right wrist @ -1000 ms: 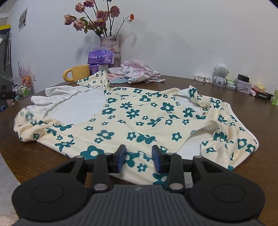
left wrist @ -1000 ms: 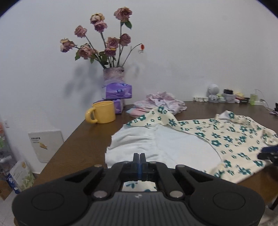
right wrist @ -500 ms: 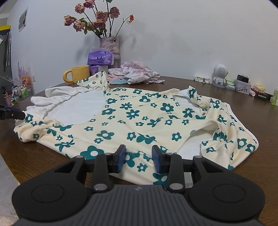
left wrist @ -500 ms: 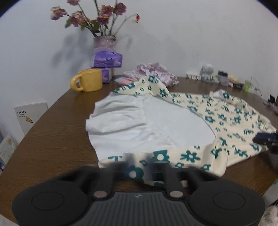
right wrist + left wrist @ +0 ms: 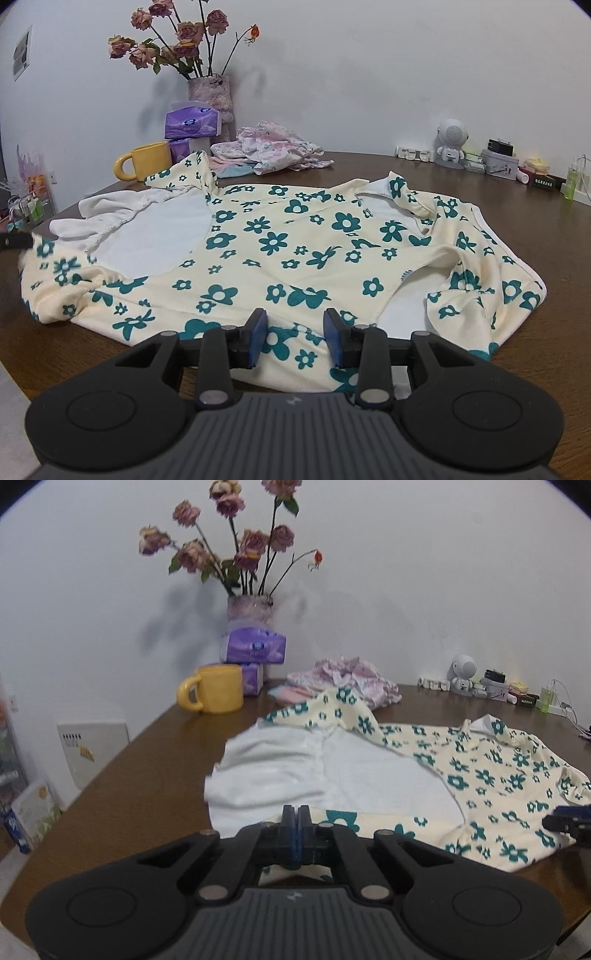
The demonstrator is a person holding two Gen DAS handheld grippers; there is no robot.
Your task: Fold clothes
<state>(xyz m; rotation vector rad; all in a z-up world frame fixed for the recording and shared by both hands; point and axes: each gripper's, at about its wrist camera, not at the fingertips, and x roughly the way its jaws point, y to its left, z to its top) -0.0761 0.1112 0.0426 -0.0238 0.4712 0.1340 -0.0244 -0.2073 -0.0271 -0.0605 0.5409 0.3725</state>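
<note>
A cream garment with teal flowers (image 5: pixel 295 251) lies spread on the brown table (image 5: pixel 517 206), part turned back to show its white inside (image 5: pixel 369 775). My left gripper (image 5: pixel 296 812) is shut at the garment's near edge (image 5: pixel 369 821); whether cloth is pinched between the pads is hidden. Its tip shows at the garment's left corner in the right wrist view (image 5: pixel 14 242). My right gripper (image 5: pixel 295 328) is open, its pads over the garment's near hem, holding nothing. It shows at the right edge of the left wrist view (image 5: pixel 565 821).
A yellow mug (image 5: pixel 218 694), purple tissue packs (image 5: pixel 253 648) and a vase of dried roses (image 5: pixel 249 605) stand at the back left. A pink crumpled garment (image 5: pixel 273 147) lies behind. A small white figure (image 5: pixel 450 146) and several small items line the back right.
My left gripper opened half a second ago near the garment's edge and has shut again there. The garment's left corner has bunched slightly. My right gripper has not moved.
</note>
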